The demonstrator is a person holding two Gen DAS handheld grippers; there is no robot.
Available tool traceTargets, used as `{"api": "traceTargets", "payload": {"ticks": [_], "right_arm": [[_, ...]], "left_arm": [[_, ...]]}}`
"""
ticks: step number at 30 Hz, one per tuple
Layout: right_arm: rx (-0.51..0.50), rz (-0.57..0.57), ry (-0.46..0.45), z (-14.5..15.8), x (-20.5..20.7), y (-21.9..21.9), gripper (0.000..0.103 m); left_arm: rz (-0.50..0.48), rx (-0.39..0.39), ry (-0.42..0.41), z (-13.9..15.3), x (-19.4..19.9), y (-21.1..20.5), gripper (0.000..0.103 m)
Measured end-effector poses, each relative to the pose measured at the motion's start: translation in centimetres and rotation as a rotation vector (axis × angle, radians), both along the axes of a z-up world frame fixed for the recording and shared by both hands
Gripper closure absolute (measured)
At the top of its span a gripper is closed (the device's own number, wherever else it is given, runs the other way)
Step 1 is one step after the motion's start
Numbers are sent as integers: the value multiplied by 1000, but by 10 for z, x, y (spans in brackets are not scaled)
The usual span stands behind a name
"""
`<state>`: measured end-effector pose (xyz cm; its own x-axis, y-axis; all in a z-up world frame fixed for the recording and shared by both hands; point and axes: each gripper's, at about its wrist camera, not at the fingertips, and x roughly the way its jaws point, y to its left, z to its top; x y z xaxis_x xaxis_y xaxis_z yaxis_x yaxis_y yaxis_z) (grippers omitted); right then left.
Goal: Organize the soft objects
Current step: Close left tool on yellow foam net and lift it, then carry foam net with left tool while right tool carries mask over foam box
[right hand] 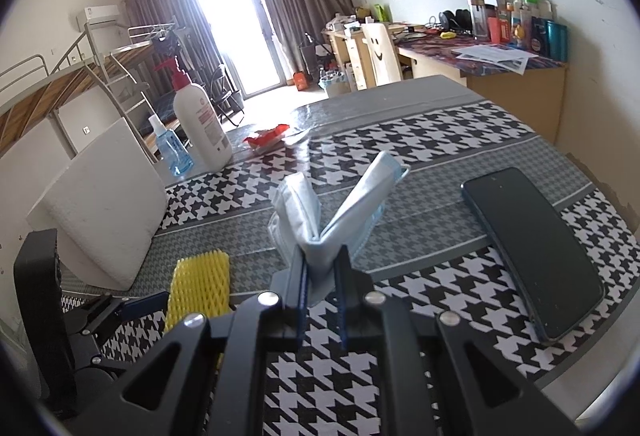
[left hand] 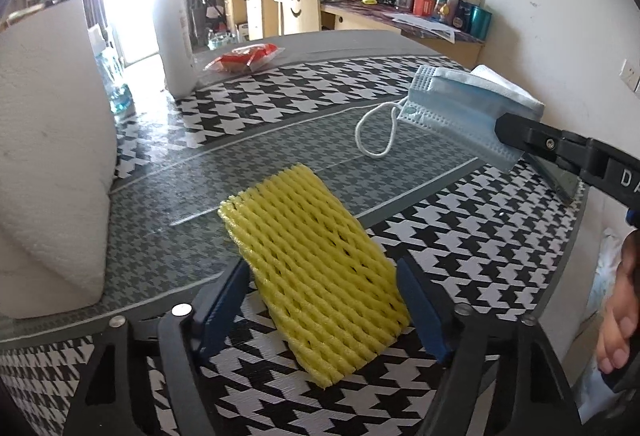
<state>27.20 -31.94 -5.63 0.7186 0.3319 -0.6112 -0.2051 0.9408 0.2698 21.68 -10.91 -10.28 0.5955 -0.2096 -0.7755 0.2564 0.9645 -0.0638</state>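
Note:
A yellow foam net sleeve [left hand: 316, 272] lies on the houndstooth tablecloth [left hand: 480, 236] between the fingers of my left gripper [left hand: 324, 300]. The jaws stand open on either side of it, and I cannot tell whether the pads touch it. It also shows in the right wrist view [right hand: 200, 288]. My right gripper [right hand: 322, 264] is shut on a folded blue face mask [right hand: 340, 204] and holds it above the table. The mask [left hand: 460, 108] and right gripper [left hand: 516, 140] appear at the right of the left wrist view, ear loops hanging.
A white foam block [left hand: 48, 156] stands at the left. A white pump bottle [left hand: 172, 28], a small blue bottle [right hand: 170, 148] and a red packet [left hand: 244, 56] sit at the far side. A black phone [right hand: 532, 252] lies at the right.

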Motion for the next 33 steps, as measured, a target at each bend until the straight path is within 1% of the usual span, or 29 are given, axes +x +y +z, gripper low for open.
{"api": "traceTargets", "payload": {"ticks": [4, 6, 7, 9, 10, 11, 12, 15, 21, 26, 33], "right_arm": [[0, -2, -5, 0, -3, -2, 88], [1, -6, -9, 1, -5, -3, 88], [1, -8, -10, 2, -6, -4, 88], [2, -13, -15, 3, -8, -5, 88], [3, -15, -17, 3, -9, -5, 88], [3, -16, -20, 4, -10, -6, 88], [3, -16, -21, 4, -11, -5, 88], [-1, -13, -23, 5, -13, -3, 88], [-9, 4, -43, 13, -16, 6, 88], [-20, 29, -71, 23, -20, 21, 88], [-23, 52, -104, 32, -26, 38, 88]], "left_arm": [[-18, -11, 2, 1, 0, -4, 39], [-29, -24, 3, 3, -2, -6, 50], [-38, -23, -3, 3, -3, -7, 52], [-46, -31, -4, 4, -3, -8, 62], [-45, -37, -7, 4, -3, -7, 65], [-42, -35, -14, 5, -4, -7, 71], [-38, -31, -20, 7, -4, -6, 74], [-29, -39, -39, 12, -6, 0, 75], [-37, -55, -114, 33, -20, 15, 76], [-22, -49, -179, 51, -32, 29, 76], [-13, -44, -231, 65, -41, 50, 76]]}}
